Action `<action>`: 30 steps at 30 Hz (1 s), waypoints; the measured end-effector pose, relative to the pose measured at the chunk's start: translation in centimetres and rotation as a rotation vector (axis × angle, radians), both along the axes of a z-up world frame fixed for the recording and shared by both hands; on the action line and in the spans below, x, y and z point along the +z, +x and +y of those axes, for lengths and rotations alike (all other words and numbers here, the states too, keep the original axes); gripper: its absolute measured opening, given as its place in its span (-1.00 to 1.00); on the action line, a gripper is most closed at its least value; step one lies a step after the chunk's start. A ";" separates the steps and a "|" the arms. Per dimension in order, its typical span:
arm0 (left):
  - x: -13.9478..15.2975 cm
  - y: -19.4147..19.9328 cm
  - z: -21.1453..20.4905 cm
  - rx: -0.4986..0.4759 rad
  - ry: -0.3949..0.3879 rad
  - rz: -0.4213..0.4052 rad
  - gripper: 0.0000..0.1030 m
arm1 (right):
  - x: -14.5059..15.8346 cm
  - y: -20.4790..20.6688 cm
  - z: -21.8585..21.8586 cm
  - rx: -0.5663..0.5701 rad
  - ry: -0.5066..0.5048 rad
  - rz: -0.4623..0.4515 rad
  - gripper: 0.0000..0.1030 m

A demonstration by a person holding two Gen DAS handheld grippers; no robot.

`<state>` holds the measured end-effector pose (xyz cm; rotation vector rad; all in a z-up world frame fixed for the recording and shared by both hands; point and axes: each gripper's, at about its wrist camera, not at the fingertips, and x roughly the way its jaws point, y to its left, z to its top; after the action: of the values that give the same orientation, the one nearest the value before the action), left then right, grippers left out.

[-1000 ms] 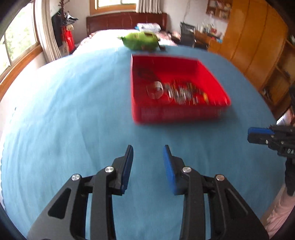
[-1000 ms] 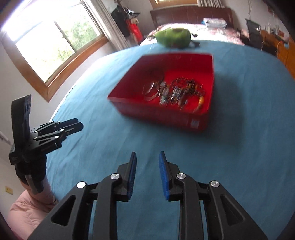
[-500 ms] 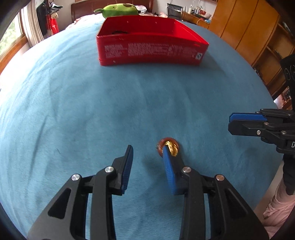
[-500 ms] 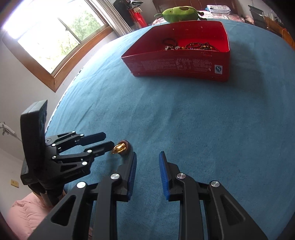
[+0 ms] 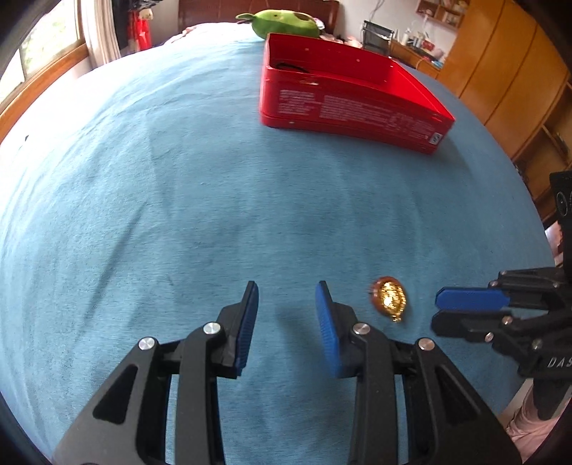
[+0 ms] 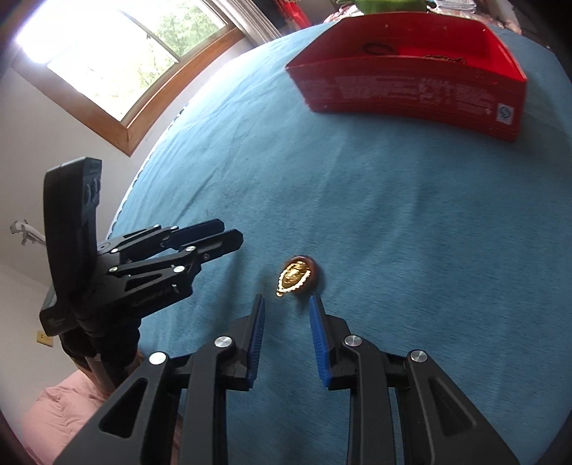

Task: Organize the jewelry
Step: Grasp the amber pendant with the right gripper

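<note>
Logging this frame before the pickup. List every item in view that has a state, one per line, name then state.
left gripper: jaws open, empty, above the blanket.
right gripper: jaws open, empty, lined up just short of the pendant.
gold pendant: lying loose on the blanket, not gripped.
red box: lidless, upright, some jewelry inside.
blue blanket: spread flat, faint creases.

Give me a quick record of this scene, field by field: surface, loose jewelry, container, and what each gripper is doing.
surface: blue cloth
loose jewelry: gold pendant lying flat on the cloth, apart from the box
container: red box, open top, some jewelry inside
right gripper: open, empty, fingertips just short of the pendant
left gripper: open, empty, pendant off to its right
background: green plush toy beyond the box
</note>
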<state>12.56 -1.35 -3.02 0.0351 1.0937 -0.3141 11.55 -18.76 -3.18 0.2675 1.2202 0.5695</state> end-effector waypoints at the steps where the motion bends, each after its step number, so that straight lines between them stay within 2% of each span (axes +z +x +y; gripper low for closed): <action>1: -0.1 0.1 0.3 0.004 -0.001 0.003 -0.37 | -0.1 0.1 0.2 -0.002 -0.004 0.003 -0.48; 5: -0.4 0.3 0.7 0.009 -0.011 0.015 -0.37 | -0.4 0.9 1.0 -0.006 -0.029 0.013 -0.48; 15: -0.4 0.3 1.4 -0.003 -0.033 0.014 -0.36 | -1.9 2.6 3.0 -0.015 -0.165 0.021 -0.49; 18: -0.4 0.3 1.6 -0.008 -0.039 0.017 -0.36 | -1.7 2.4 3.4 0.001 -0.204 -0.008 -0.57; 19: -0.5 0.3 1.6 -0.010 -0.042 0.019 -0.36 | -1.5 2.3 3.5 0.007 -0.215 -0.016 -0.67; 22: -0.4 0.2 1.8 -0.013 -0.045 0.018 -0.36 | -0.9 1.9 3.6 0.033 -0.182 -0.022 -0.85; 30: -0.2 -0.1 1.8 -0.022 -0.056 0.023 -0.36 | 0.8 0.3 0.7 -0.002 -0.151 -0.059 -0.85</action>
<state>12.48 0.40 -3.27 -0.0065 1.1077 -0.3662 11.86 -18.10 -2.33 0.1241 1.1990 0.4776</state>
